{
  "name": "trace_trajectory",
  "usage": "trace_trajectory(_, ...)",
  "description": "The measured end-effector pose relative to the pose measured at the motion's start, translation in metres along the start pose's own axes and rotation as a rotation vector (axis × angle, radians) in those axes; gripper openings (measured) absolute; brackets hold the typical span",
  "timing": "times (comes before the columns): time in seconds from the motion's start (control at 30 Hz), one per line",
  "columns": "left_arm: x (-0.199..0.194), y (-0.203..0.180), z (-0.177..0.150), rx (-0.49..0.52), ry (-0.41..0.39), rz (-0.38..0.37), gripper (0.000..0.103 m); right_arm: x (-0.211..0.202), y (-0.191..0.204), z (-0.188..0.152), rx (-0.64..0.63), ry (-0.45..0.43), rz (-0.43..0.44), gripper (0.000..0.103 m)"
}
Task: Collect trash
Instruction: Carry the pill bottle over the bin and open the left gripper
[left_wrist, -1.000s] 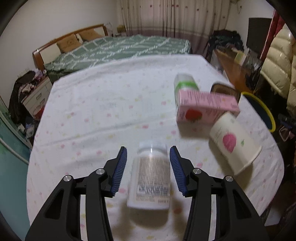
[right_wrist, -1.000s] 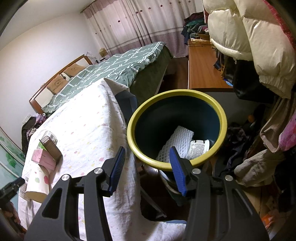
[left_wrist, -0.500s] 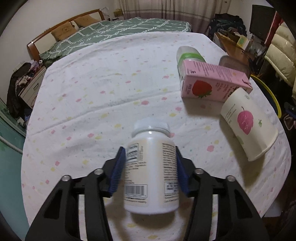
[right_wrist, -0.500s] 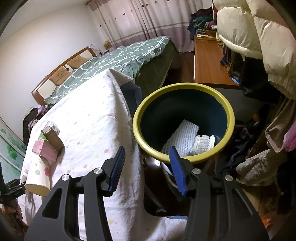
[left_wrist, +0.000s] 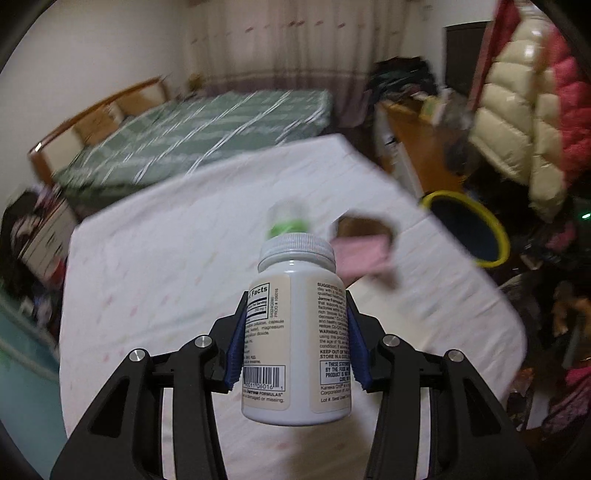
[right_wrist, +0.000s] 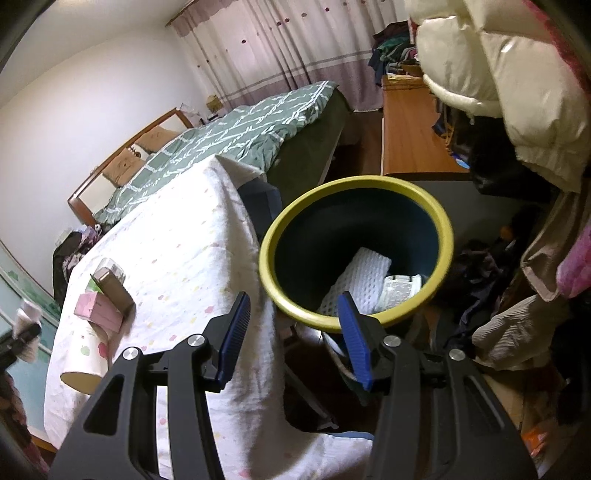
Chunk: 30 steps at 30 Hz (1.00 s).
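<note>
- Left wrist view: the left gripper (left_wrist: 295, 332) is clamped on a white supplement bottle (left_wrist: 297, 332), its blue pads pressed against the bottle's two sides. The bottle is upright between the fingers, ribbed cap on top, printed label and barcode facing the camera, and it is lifted clear of the table.
- Behind the bottle lies the table (left_wrist: 166, 280) under a white spotted cloth, heavily blurred. On it, beyond the cap, are a green-banded container (left_wrist: 286, 219), a brown box (left_wrist: 364, 226) and a pink carton (left_wrist: 364, 258); the blur hides whether they touch one another.
- Off the table's right edge stands the trash bin (left_wrist: 496, 240), dark inside with a yellow rim. A green-covered bed (left_wrist: 207, 133) sits at the far side of the room, and puffy jackets (left_wrist: 517, 110) hang on the right.
- Right wrist view: the right gripper (right_wrist: 293, 332) has its fingers spread apart with nothing between them, and it hovers near the bin's (right_wrist: 443, 236) closest rim, just beside the table's (right_wrist: 192, 236) draped edge.
- Inside the bin lie a white foam net sleeve (right_wrist: 360, 275) and a small plastic package (right_wrist: 400, 288), touching each other.
- At the table's far left are the pink carton (right_wrist: 96, 310), the brown box (right_wrist: 115, 287) leaning against it, and a paper cup (right_wrist: 86, 356) on its side with fruit prints.
</note>
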<state>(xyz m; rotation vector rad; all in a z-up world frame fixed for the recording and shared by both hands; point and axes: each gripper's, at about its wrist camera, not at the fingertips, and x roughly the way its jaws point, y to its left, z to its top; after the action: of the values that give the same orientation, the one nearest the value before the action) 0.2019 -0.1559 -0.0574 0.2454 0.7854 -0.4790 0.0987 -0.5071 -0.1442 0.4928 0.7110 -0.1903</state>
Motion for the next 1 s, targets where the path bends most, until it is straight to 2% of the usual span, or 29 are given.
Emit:
trace_trajectory(0.17, 0.006, -0.057, 0.05, 0.075, -0.052, -0.12, 0.046, -0.015, -0.023, 0.0, 0.029, -0.037, -0.044, 0.047)
trace_trajectory(0.27, 0.026, -0.094, 0.076, 0.096, -0.037, -0.22, 0.046, -0.024, -0.037, 0.0, 0.041, -0.056, -0.078, 0.047)
trace_trajectory(0.33, 0.042, -0.12, 0.089, 0.112, -0.027, -0.26, 0.046, -0.03, -0.047, -0.001, 0.048, -0.068, -0.095, 0.047)
trace_trajectory(0.6, 0.119, -0.236, 0.131, 0.165, 0.044, -0.377, 0.046, -0.047, -0.087, -0.009, 0.095, -0.091, -0.137, 0.047)
trace_trajectory(0.8, 0.169, -0.282, 0.136, 0.16, 0.084, -0.393, 0.046, -0.049, -0.102, -0.016, 0.114, -0.088, -0.15, 0.05)
trace_trajectory(0.87, 0.184, -0.294, 0.138, 0.158, 0.081, -0.374, 0.058, -0.047, -0.103, -0.017, 0.117, -0.084, -0.15, 0.052)
trace_trajectory(0.9, 0.187, -0.295, 0.139, 0.154, 0.075, -0.358, 0.073, -0.046, -0.103, -0.017, 0.116, -0.081, -0.149, 0.052)
trace_trajectory(0.97, 0.189, -0.297, 0.143, 0.138, 0.038, -0.331, 0.085, -0.045, -0.101, -0.017, 0.116, -0.08, -0.145, 0.052)
trace_trajectory(1.0, 0.189, -0.296, 0.144, 0.135, 0.032, -0.326, 0.085, -0.045, -0.1, -0.017, 0.114, -0.08, -0.145, 0.052)
